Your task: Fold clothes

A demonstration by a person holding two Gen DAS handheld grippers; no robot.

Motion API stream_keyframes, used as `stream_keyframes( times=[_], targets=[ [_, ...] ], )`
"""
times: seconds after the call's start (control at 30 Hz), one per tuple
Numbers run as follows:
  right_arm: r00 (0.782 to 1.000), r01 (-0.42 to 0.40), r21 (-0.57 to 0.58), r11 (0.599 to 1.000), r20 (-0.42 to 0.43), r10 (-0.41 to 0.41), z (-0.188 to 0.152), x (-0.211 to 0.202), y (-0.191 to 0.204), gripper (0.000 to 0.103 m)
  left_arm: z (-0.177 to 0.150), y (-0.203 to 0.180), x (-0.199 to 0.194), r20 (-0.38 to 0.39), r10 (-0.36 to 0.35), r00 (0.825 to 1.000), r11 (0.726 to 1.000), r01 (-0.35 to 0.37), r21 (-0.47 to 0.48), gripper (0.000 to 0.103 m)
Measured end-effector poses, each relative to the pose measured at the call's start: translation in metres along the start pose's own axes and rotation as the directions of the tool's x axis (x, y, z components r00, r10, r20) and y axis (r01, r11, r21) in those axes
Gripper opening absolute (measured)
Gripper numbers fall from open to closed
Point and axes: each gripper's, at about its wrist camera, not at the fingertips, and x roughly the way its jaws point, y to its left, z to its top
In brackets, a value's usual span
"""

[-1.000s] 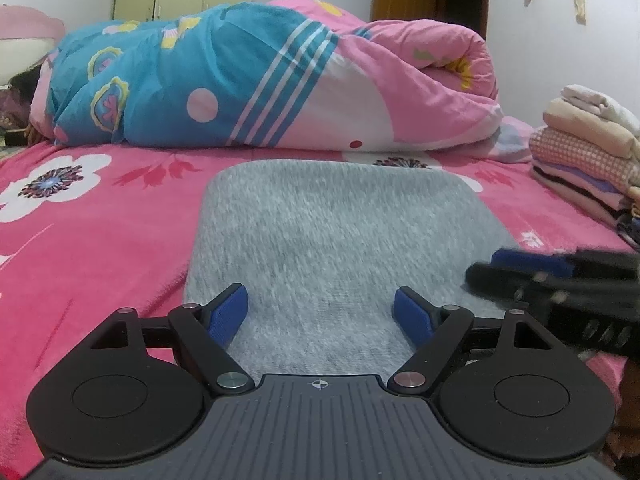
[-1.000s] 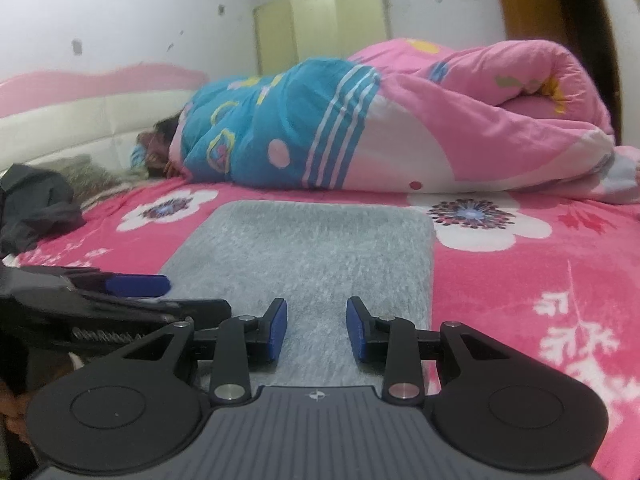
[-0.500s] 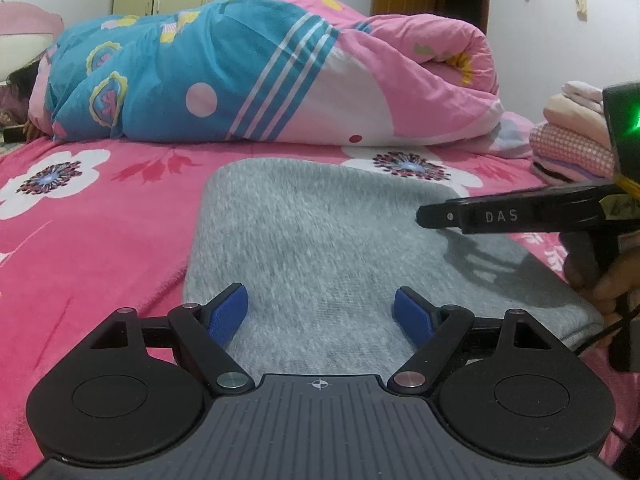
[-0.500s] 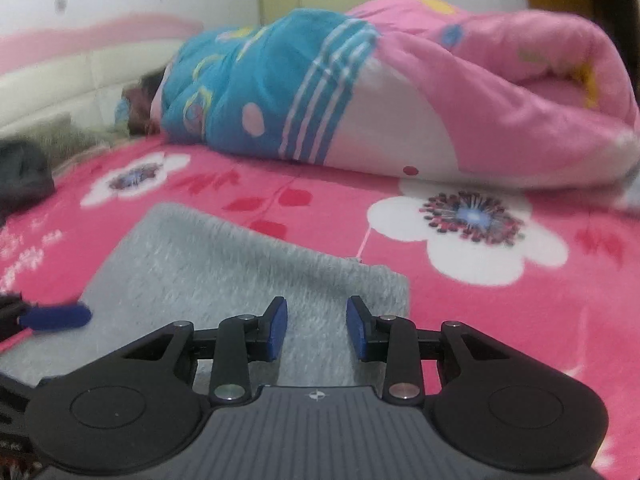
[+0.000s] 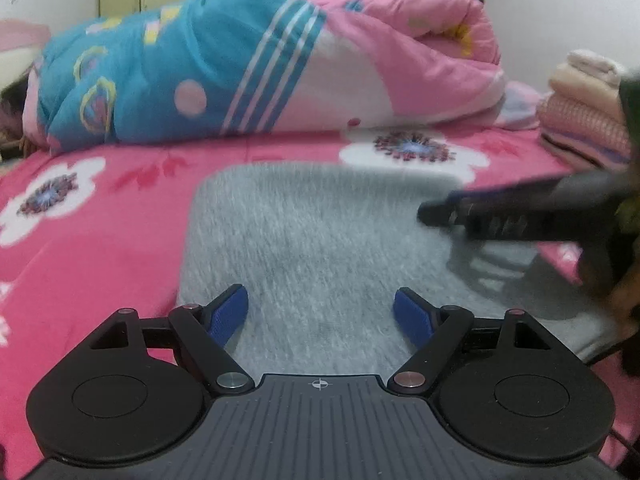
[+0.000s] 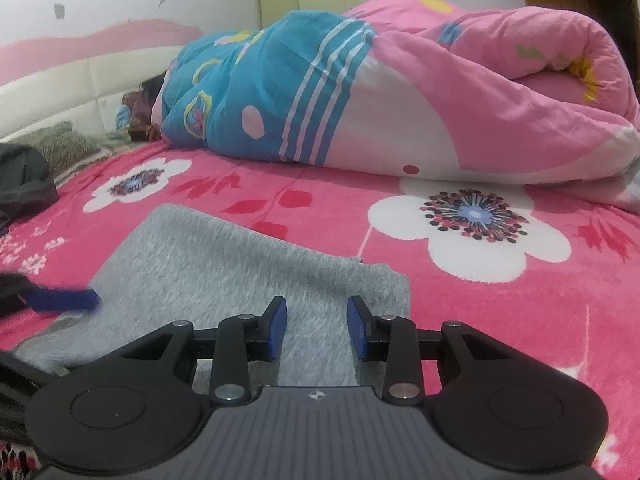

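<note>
A folded grey fuzzy garment [image 5: 312, 240] lies flat on the pink flowered bedsheet [image 5: 100, 240]. My left gripper [image 5: 320, 314] stands open wide over the garment's near edge, nothing between its blue pads. My right gripper [image 6: 317, 326] hangs over the garment [image 6: 224, 264] near its right corner, its jaws apart with a narrower gap and nothing between them. In the left wrist view the right gripper [image 5: 440, 212] shows blurred, reaching in from the right over the garment's right side. A blue fingertip of the left gripper [image 6: 66, 300] shows at the left in the right wrist view.
A rolled blue and pink quilt [image 5: 260, 64] lies across the back of the bed. A stack of folded clothes [image 5: 584, 112] sits at the right. A dark bundle [image 6: 24, 184] rests at the left edge by the white headboard [image 6: 60, 88].
My right gripper has moved from the garment's near edge to its right side and far corner. The left gripper has stayed over the near edge, open as before.
</note>
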Motion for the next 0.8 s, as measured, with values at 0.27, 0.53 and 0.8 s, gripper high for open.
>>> stream_keyframes(
  times=[0.27,0.53,0.8],
  targets=[
    [0.999,-0.006,-0.028,1.0,-0.042,0.004,0.033,0.006,0.0,0.036,-0.001,-0.002,-0.002,-0.013,0.012,1.0,1.0,-0.012,0.001,0.083],
    [0.994,0.025,-0.073,0.997,-0.102,-0.032,0.051,0.023,0.014,0.036,0.001,-0.001,-0.001,-0.024,0.011,1.0,1.0,-0.011,0.009,0.084],
    [0.975,-0.145,-0.071,0.987,-0.178,0.131,0.075,0.045,0.048,0.036,-0.001,-0.001,-0.001,-0.024,0.009,1.0,1.0,-0.008,0.012,0.084]
  ],
)
